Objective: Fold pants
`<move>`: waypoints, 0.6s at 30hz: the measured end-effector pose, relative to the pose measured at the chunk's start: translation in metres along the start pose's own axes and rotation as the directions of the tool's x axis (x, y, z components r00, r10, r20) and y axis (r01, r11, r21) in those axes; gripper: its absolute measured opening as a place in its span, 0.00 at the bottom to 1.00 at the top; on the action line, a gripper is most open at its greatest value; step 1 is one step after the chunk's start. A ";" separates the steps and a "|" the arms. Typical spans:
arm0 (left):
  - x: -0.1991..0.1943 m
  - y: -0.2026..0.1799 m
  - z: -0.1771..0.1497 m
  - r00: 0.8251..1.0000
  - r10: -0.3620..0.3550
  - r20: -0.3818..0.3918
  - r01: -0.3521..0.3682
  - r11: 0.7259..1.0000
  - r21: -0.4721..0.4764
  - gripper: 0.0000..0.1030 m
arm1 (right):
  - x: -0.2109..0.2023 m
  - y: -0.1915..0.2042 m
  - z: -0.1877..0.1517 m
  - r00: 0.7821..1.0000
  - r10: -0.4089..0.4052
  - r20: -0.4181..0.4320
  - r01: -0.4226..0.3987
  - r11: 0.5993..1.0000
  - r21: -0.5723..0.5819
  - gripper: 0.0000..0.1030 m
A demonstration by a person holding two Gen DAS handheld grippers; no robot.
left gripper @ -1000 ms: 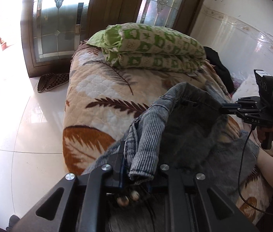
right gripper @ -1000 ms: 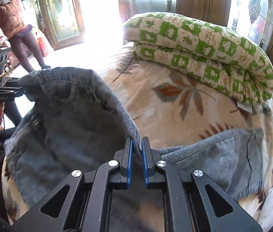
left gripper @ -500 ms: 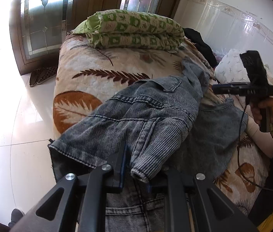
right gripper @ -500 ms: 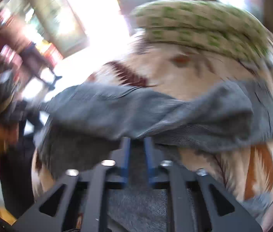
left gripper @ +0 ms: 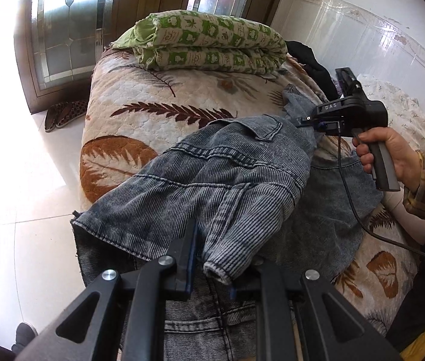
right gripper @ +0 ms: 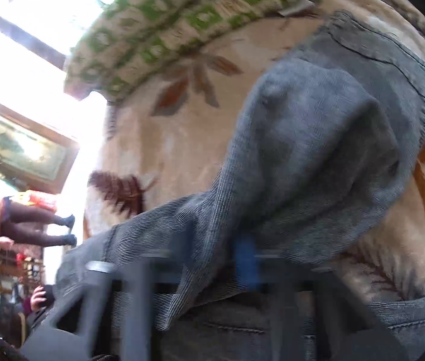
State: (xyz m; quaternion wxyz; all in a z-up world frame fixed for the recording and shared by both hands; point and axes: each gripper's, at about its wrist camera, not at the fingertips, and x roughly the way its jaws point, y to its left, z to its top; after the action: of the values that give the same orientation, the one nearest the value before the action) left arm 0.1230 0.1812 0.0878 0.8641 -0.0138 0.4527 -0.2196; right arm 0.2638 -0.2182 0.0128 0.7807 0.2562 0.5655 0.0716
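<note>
**Pants Half-Folded on Bed, Both Grippers Closed on Denim**

Nearest in the left wrist view, the left gripper (left gripper: 212, 267) is clamped on a bunched hem of the grey-blue denim pants (left gripper: 212, 180), the cloth pinched between its fingers. From there the pants run away across the bed (left gripper: 140, 111), the upper layer folded over a lower layer that lies flat on the leaf-patterned quilt. One edge of the garment hangs just over the near side of the bed, above the pale tiled floor (left gripper: 16, 180).

Further along, the right gripper (left gripper: 305, 118) meets the far end of the folded layer. A hand (left gripper: 389, 153) in a plaid cuff holds its handle, with a cable trailing down. The right wrist view is motion-blurred; it shows denim draped across the fingers, and the jaws are closed on that fabric.

Beyond the pants, a folded green-and-white blanket (left gripper: 212, 45) rests at the far end of the bed. A dark garment (left gripper: 311, 63) lies beside it near the tiled wall. Slippers (left gripper: 62, 114) sit on the floor by the glazed doors.
</note>
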 end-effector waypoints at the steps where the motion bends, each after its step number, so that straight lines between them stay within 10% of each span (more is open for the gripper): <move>1: -0.002 -0.001 0.001 1.000 0.000 0.003 0.000 1.000 0.008 0.18 | -0.011 0.005 -0.006 0.999 -0.002 0.045 0.004 0.999 -0.036 0.08; 7: -0.021 -0.001 -0.001 1.000 -0.017 -0.003 0.017 0.999 0.049 0.18 | -0.094 0.016 -0.042 0.977 0.082 0.196 -0.048 0.984 -0.171 0.08; 18: -0.032 -0.004 -0.036 0.984 -0.059 -0.170 0.090 0.979 0.181 0.18 | -0.132 0.001 -0.150 0.980 0.125 0.154 -0.100 0.982 -0.159 0.08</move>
State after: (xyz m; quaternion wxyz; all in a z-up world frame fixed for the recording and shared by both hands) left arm 0.0772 0.1969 0.0919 0.8126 0.0686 0.4985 -0.2940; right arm 0.0800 -0.2227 0.0911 0.8362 0.2333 0.4771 0.1368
